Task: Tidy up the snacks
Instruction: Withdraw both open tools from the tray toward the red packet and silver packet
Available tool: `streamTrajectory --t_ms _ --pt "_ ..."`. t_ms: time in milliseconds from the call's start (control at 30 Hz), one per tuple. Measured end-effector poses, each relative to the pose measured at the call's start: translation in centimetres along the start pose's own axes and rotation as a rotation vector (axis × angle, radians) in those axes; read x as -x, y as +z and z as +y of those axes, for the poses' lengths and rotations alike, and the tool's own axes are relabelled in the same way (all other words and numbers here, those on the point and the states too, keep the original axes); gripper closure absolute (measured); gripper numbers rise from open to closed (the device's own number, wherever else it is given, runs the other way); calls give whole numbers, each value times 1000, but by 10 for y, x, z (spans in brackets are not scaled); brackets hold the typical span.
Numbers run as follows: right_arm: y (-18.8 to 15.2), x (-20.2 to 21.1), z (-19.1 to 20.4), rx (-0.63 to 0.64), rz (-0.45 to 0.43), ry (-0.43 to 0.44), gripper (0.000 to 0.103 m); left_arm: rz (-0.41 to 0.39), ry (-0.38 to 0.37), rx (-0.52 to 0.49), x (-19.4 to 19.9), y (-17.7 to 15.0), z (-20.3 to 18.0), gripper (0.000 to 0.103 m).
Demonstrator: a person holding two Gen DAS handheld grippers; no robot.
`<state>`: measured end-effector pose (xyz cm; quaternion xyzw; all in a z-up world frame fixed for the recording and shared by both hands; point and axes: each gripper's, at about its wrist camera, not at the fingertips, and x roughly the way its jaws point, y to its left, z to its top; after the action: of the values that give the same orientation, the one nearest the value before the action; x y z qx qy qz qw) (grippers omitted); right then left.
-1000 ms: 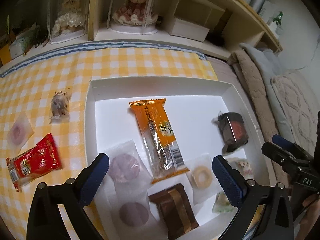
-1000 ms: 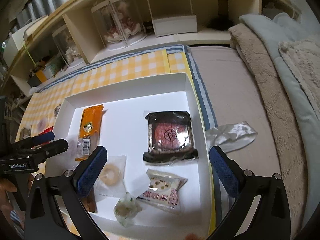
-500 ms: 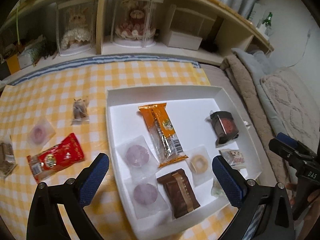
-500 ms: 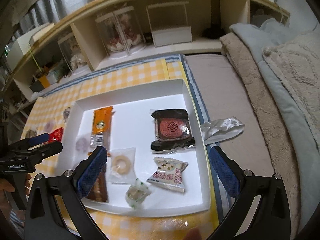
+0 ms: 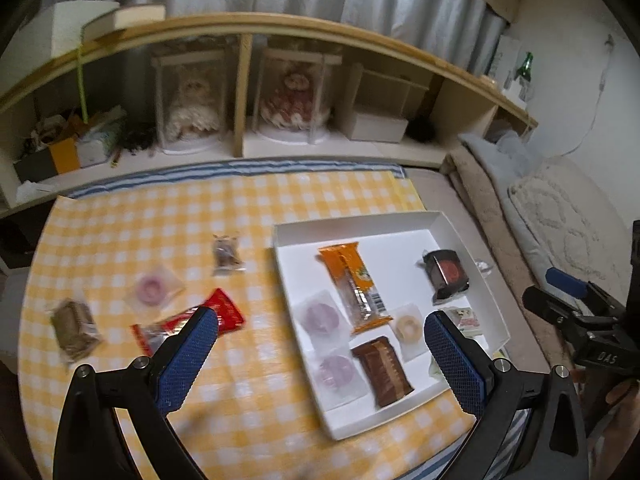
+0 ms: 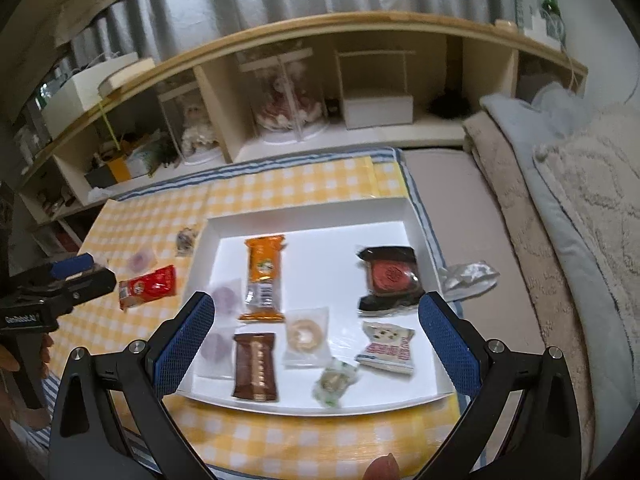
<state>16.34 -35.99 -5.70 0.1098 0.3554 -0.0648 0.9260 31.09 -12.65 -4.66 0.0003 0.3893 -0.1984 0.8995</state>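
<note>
On the yellow checked cloth (image 5: 280, 200) spread over the bed, a white tray (image 5: 472, 256) sits to the right side, already holding most of the snacks: orange bar (image 5: 352, 280), brown wafer pack (image 5: 382, 370), dark round cake (image 5: 448, 276), ring biscuit (image 5: 408, 326), two purple discs.

Four snacks lie loose outside the tray, all on its left: red packet (image 5: 224, 312), small brown candy (image 5: 227, 255), pink disc packet (image 5: 152, 290), tan wafer pack (image 5: 74, 328).

Left gripper (image 5: 320, 354): jaws spread wide, nothing between them, held above the cloth. Right gripper (image 6: 316, 342): jaws likewise released and empty, hovering over the tray's near half.

Key relation: red packet lies just ahead of the left gripper's left finger, up and to the left of the jaw gap. Its long axis runs diagonally, low-left to high-right in the left wrist view. Left gripper is clearly nearer; right gripper is across the tray from it.

Judgement: left side likely takes the red packet next, needing a leftward shift and a twist to close across the short width.
</note>
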Motion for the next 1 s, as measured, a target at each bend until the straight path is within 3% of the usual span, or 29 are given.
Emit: streamTrajectory --t_ms 300,533,867,1000 --pt "1 -4 59 24 -16 74 0 -42 59 40 62 -17 50 0" --pt "2 -20 117 57 -7 160 0 -57 122 75 87 -31 95 0" --pt "6 -69 190 99 34 233 0 -17 162 253 74 -35 181 0" --pt "7 -101 216 111 75 254 0 14 221 333 61 -34 213 0"
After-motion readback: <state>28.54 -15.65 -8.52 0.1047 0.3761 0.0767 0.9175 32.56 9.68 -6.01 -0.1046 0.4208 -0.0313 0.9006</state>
